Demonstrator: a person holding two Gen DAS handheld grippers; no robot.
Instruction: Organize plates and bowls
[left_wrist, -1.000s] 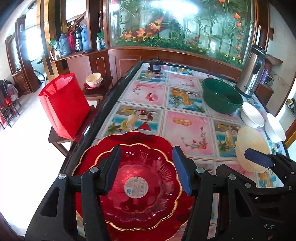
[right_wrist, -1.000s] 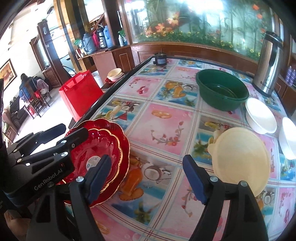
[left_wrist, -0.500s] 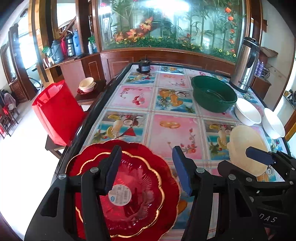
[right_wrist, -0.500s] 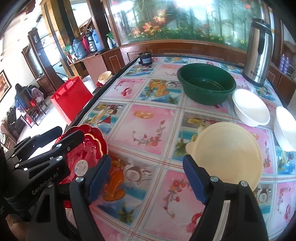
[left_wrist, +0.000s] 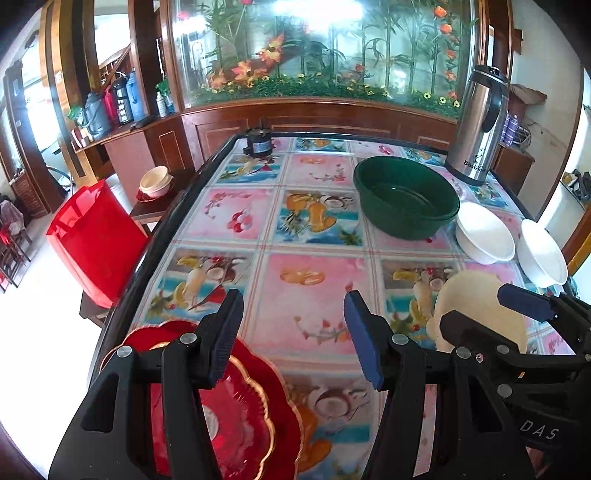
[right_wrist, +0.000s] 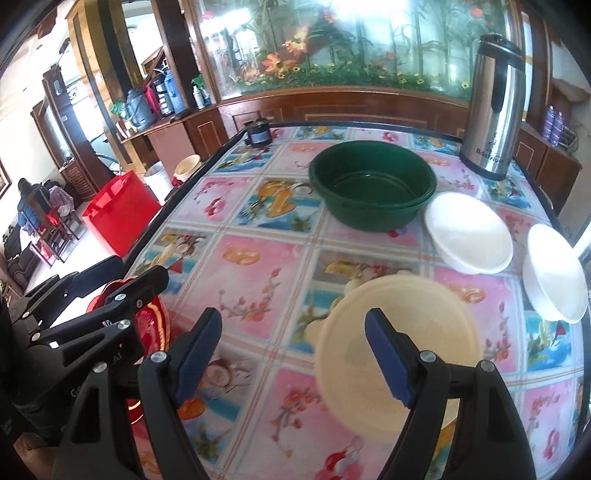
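Currently both jaws being held apart, nothing gripped: left gripper (left_wrist: 293, 334), right gripper (right_wrist: 293, 356). Cream plate (right_wrist: 397, 341) judged light, stiff, slippery; near rim advised.

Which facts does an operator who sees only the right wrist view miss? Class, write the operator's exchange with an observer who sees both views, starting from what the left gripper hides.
Operator: What lies behind the left gripper?
Observer: Two plates, stacked: a smaller gold-rimmed red plate sits inside a larger red plate.
Operator: Is the gripper holding either one?
Observer: No. Its jaws stand open, with only tablecloth showing between them.
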